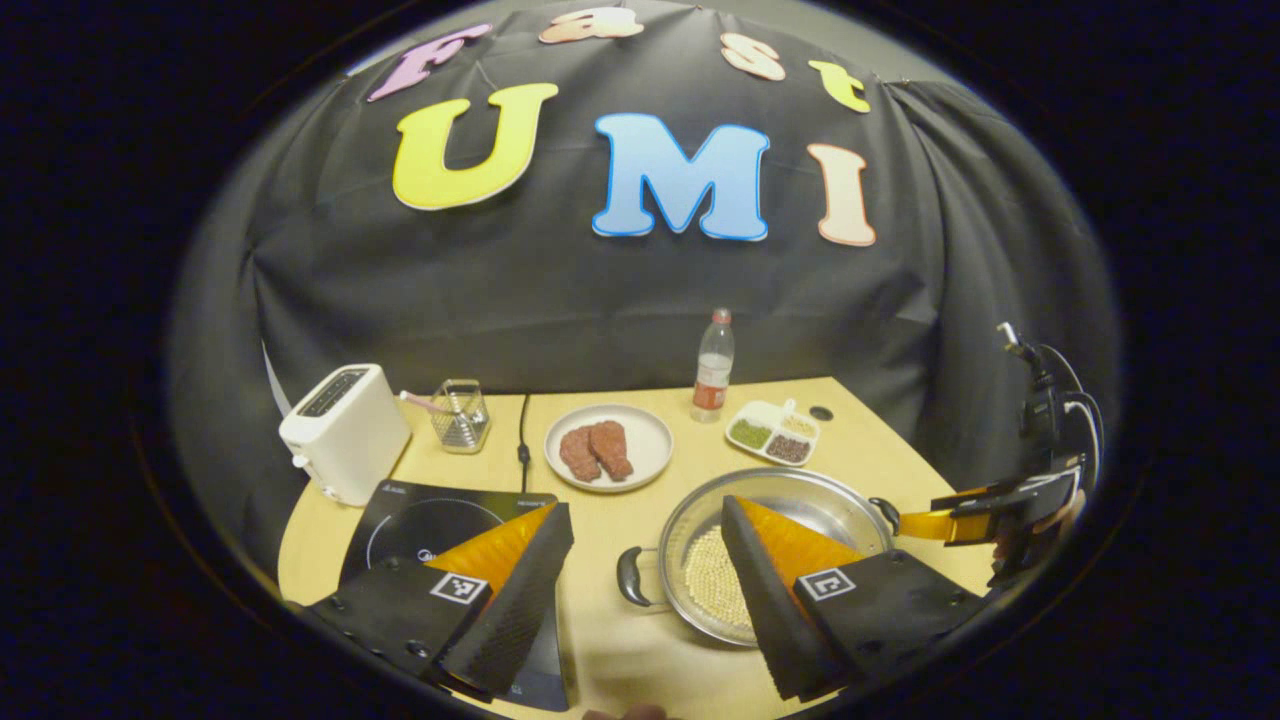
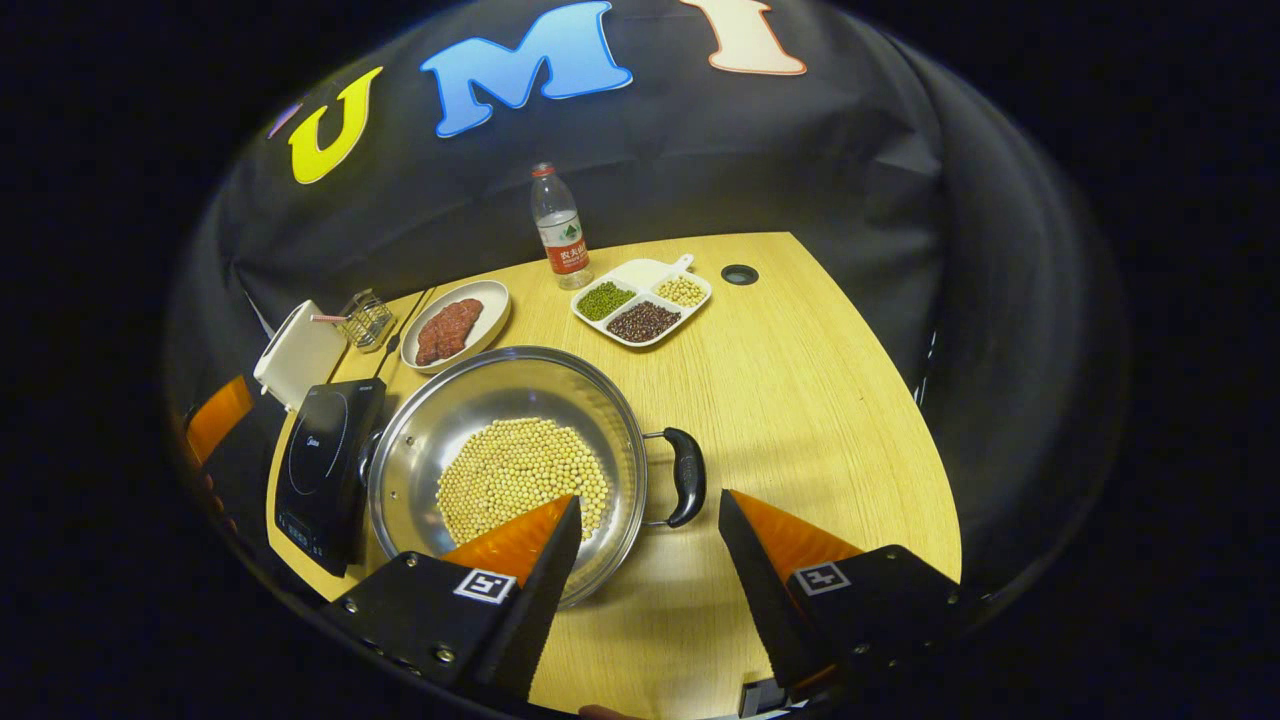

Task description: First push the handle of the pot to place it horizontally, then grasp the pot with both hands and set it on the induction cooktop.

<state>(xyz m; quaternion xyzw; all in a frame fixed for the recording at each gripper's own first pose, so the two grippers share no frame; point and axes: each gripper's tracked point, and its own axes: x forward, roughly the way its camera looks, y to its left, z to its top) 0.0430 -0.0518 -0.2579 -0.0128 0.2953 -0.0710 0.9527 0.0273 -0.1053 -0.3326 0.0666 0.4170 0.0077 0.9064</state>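
Observation:
A steel pot (image 1: 812, 494) with soybeans in it stands on the wooden table (image 1: 620, 640), to the right of the black induction cooktop (image 1: 425, 525). Its two black handles point left (image 1: 631, 577) and right (image 1: 885, 511). My left gripper (image 1: 645, 505) is open above the pot's left handle, one finger over the cooktop and the other over the pot. In the right gripper view, the pot (image 2: 470, 395) sits beside the cooktop (image 2: 325, 455). My right gripper (image 2: 648, 498) is open, and the pot's right handle (image 2: 688, 476) lies just beyond its fingertips. The right gripper (image 1: 990, 512) also shows at the pot's far side.
At the back stand a white toaster (image 1: 345, 430), a wire basket (image 1: 460, 415), a plate of meat (image 1: 608, 447), a water bottle (image 1: 713, 365) and a divided dish of beans (image 1: 775, 432). A black cable (image 1: 522, 440) runs to the cooktop. Bare table (image 2: 800, 400) lies right of the pot.

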